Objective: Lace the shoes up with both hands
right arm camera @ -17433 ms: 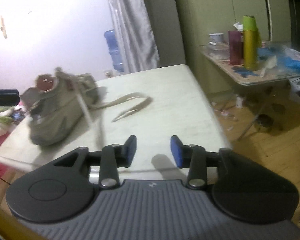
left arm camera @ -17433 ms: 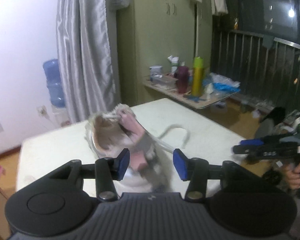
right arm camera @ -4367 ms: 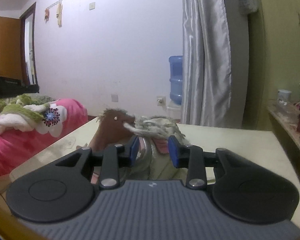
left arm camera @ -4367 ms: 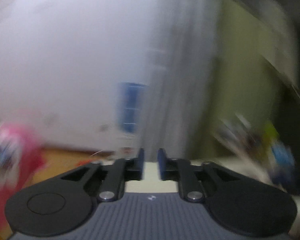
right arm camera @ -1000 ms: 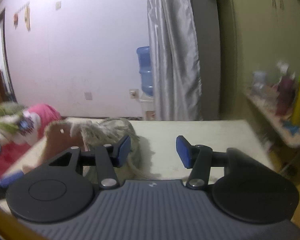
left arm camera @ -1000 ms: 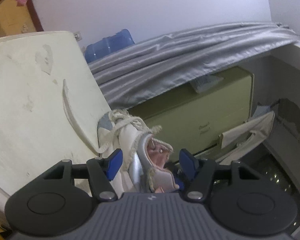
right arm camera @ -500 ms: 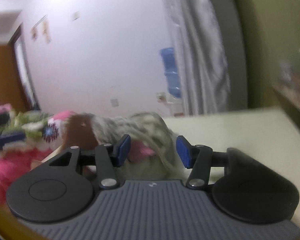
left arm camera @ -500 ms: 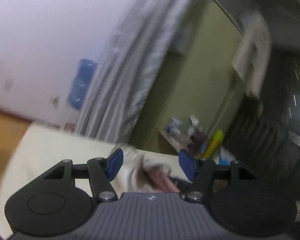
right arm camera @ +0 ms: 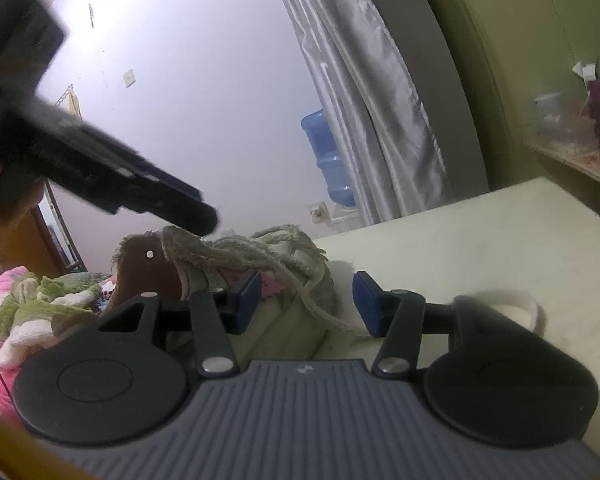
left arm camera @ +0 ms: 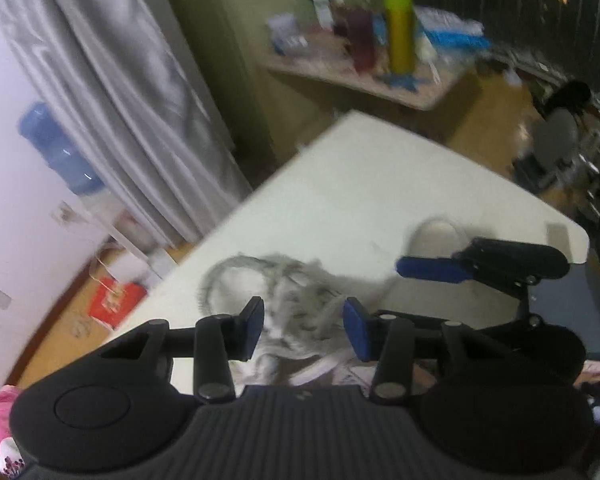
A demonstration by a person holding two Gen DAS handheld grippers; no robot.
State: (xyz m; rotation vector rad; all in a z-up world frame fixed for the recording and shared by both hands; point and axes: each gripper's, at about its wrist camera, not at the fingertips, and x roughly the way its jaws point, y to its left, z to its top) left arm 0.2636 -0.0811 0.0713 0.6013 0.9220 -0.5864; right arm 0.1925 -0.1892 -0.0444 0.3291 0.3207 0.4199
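A worn grey-beige shoe [right arm camera: 292,256] with a brown heel lies on the white table [left arm camera: 360,184]. My left gripper [left arm camera: 304,328] hovers above it and points down. Its jaws are closing over the tangled laces [left arm camera: 296,288], and the pads do not press on anything. In the right wrist view the left gripper's fingers [right arm camera: 188,212] hang just over the shoe's collar. My right gripper [right arm camera: 306,304] sits low beside the shoe, open, with a lace strand [right arm camera: 320,314] running loose between its jaws. One blue pad [left arm camera: 432,270] of the right gripper shows in the left wrist view. A lace loop [left arm camera: 440,226] rests on the table.
Bottles, among them a yellow-green one [left arm camera: 398,28], stand on a cluttered side table behind the white table. A blue water jug [right arm camera: 332,160] and a grey curtain [right arm camera: 372,112] are at the back wall. Pink and green bedding [right arm camera: 24,304] lies to the left. The table edge [left arm camera: 560,216] is close on the right.
The left wrist view swung from sideways to looking down on the shoe, and the left jaws narrowed. The left gripper came into the right wrist view, top left. My right gripper sank slightly.
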